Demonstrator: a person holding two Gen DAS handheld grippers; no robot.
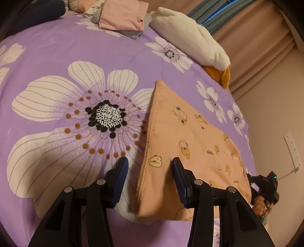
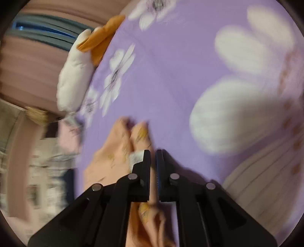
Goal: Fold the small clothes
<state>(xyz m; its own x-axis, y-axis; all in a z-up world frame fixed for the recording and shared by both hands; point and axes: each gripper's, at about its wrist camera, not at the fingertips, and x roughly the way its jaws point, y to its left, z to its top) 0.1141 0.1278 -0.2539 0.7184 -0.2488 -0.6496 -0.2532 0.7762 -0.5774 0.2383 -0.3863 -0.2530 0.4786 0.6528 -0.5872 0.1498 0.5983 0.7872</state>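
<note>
While the peach garment (image 1: 190, 144) with small cartoon prints lies on the purple flowered bedcover (image 1: 57, 57), the left gripper (image 1: 149, 161) stands released, its jaws apart on either side of the garment's thick folded edge and not pressing it. From the right wrist camera, which is blurred, the right gripper (image 2: 153, 152) is clenched on a bunched part of the same peach cloth. A folded pink cloth (image 1: 123, 15) and a white plush toy (image 1: 190, 36) rest at the far side.

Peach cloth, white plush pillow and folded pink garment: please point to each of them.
Peach cloth (image 1: 191, 136), left wrist view, middle of its printed face.
White plush pillow (image 1: 190, 36), left wrist view, its upper side.
Folded pink garment (image 1: 123, 14), left wrist view, top layer.
</note>
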